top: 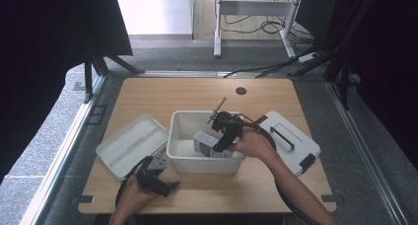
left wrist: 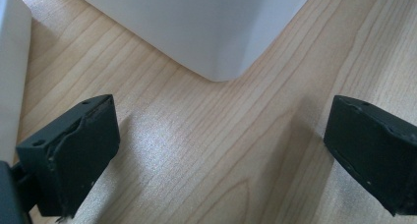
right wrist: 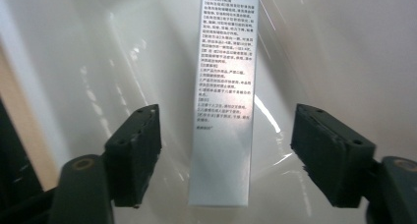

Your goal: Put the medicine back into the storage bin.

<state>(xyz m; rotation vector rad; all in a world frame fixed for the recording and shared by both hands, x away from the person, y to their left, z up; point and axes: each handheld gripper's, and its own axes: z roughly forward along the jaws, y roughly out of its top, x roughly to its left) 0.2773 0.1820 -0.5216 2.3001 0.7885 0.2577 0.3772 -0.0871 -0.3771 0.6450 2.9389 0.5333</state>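
A slim silvery carton [right wrist: 223,94] printed with small text is lying on the floor of the white plastic bin [right wrist: 344,47], running up the middle of the right gripper view from the lower centre to the top edge. In the high view the same carton [top: 206,143] is showing as a pale box in the lower part of the bin [top: 180,136], at the centre of the frame.

The right gripper [right wrist: 226,160] is hanging over the carton with its jaws released: clear gaps are showing on both sides between the pads and the carton. In the high view this gripper [top: 227,129] is sitting inside the bin's right half, the hand behind it resting over the bin's lower right rim.

The left gripper [left wrist: 216,155] is pointing at the bare wooden table [left wrist: 196,145], its jaws spread wide with nothing between them; a rounded corner of the bin is filling the top centre of that view. In the high view it [top: 157,178] is lying at lower left.

A white tray-like lid [top: 130,143] is resting left of the bin, and a white lid with dark handle and clips [top: 288,141] is lying to its right.
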